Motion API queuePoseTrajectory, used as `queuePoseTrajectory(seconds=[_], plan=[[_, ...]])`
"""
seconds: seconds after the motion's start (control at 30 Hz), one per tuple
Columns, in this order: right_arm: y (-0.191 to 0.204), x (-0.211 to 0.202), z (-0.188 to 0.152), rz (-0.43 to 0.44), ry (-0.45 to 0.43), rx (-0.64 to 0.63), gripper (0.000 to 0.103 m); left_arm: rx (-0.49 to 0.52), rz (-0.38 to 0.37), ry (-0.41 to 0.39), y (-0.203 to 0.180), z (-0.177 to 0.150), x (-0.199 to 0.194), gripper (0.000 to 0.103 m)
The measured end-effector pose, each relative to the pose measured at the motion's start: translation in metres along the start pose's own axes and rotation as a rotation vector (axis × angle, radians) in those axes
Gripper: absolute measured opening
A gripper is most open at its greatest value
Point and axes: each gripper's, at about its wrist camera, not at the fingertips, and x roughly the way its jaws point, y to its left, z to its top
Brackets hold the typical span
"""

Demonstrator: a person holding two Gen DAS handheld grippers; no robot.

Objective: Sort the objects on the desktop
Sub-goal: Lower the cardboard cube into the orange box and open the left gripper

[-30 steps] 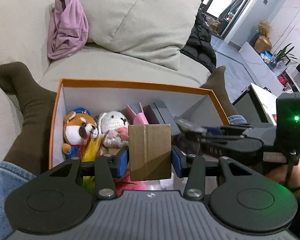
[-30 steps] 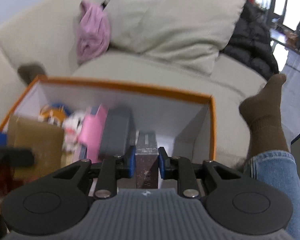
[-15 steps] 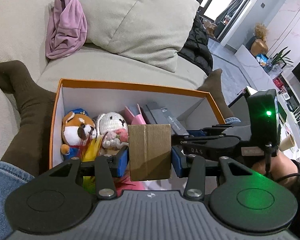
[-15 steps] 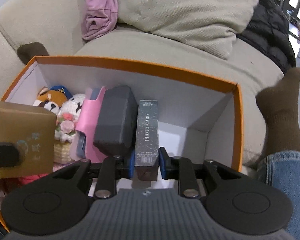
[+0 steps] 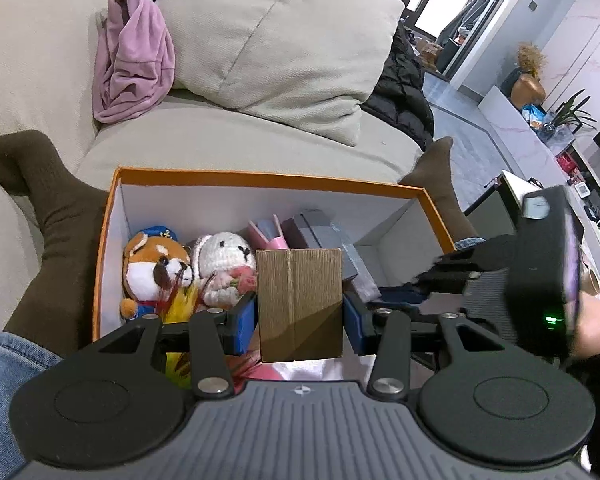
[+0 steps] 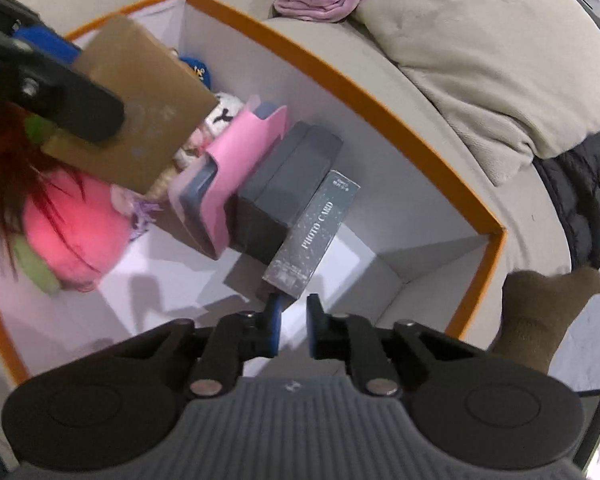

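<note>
The left gripper (image 5: 299, 316) is clamped on a brown cardboard box (image 5: 299, 303), its blue pads pressing both side faces, and holds it upright above the near part of the orange storage box (image 5: 260, 179); the box appears kept aloft pending a free slot. The right gripper (image 6: 291, 320) shows narrow, empty jaws with nothing between the pads; the frames leave a slim gap visible, and they read as all but closed. Just beyond its tips lies the grey photo card box (image 6: 315, 229), apart from the pads and leaning against a dark grey case (image 6: 288, 184), evidently set down so that flat items stand together. To the left of these stands a pink pouch (image 6: 236, 160), then a white knitted toy (image 5: 224, 256) and a fox plush (image 5: 154, 268) along the left wall, soft items grouped apart from boxes. The right part of the storage box floor is bare and white. The storage box rests on a beige sofa (image 5: 240, 148), between a person's legs in brown socks (image 5: 48, 216).
</note>
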Motion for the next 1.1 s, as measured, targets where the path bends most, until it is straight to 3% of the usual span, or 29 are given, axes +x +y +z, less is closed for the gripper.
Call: queuePoseTrajectory(seconds=[0.1,0.2,0.3,0.47,0.6,0.73,0.93,1.1], plan=[[-0.005,0.002,0.0,0.037,-0.018,0.04,0.01,0.019,-0.018,0.005,-0.008,0.003,-0.002,0.052],[-0.006,-0.009,-0.007,0.006,-0.046,0.042,0.011,0.045,-0.031,0.01,-0.019,0.009,-0.001,0.052],[-0.016,-0.041,-0.022,-0.029,-0.148,0.091,0.011,0.064,-0.038,0.014,-0.033,0.016,0.006,0.052],[-0.044,-0.083,-0.049,-0.178,-0.341,0.269,0.014,0.084,-0.07,0.045,-0.063,0.032,0.035,0.052],[-0.072,-0.075,-0.063,-0.276,-0.4,0.465,0.018,0.064,-0.06,0.082,-0.078,0.044,0.07,0.052],[-0.089,-0.058,-0.072,-0.258,-0.437,0.604,0.018,0.061,-0.028,0.117,-0.085,0.05,0.099,0.052],[-0.091,-0.058,-0.083,-0.23,-0.505,0.631,0.018,0.11,0.051,0.107,-0.099,0.057,0.116,0.051],[-0.089,-0.052,-0.088,-0.203,-0.489,0.637,0.018,0.086,0.019,0.106,-0.103,0.055,0.122,0.051]])
